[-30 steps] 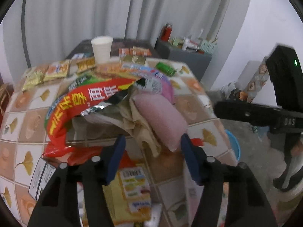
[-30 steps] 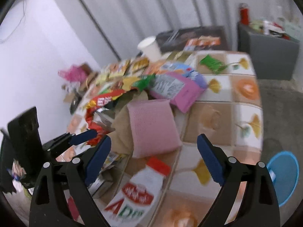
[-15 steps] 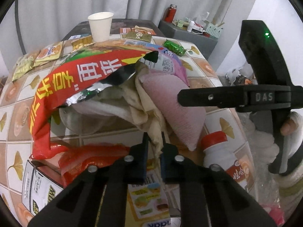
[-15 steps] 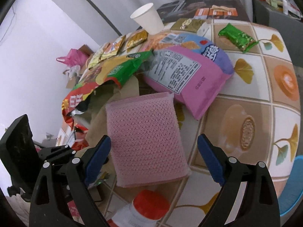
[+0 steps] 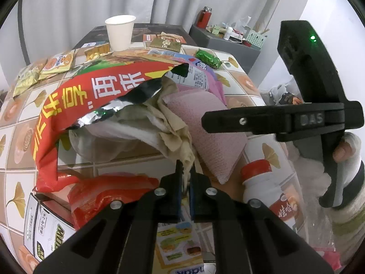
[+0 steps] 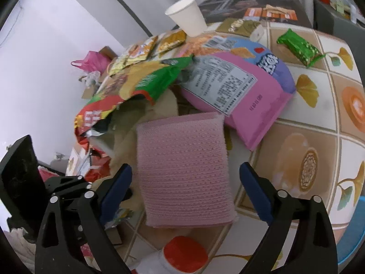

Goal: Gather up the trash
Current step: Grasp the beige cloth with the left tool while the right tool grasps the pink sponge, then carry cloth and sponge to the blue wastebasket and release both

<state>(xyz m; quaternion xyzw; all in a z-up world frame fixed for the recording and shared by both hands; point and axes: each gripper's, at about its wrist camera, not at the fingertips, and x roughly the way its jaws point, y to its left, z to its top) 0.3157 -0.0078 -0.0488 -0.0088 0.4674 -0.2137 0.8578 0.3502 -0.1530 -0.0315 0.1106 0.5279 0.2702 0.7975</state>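
left gripper pinches tissue, right gripper spread over sponge

the red snack bag (image 5: 68,96) lies on the tiled table (image 5: 239,84). beside it, the left gripper (image 5: 185,178) is clamped on the crumpled beige tissue (image 5: 173,125). further right, the right gripper (image 6: 186,182), jaws opening, straddles the pink sponge (image 6: 184,169) without touching it.
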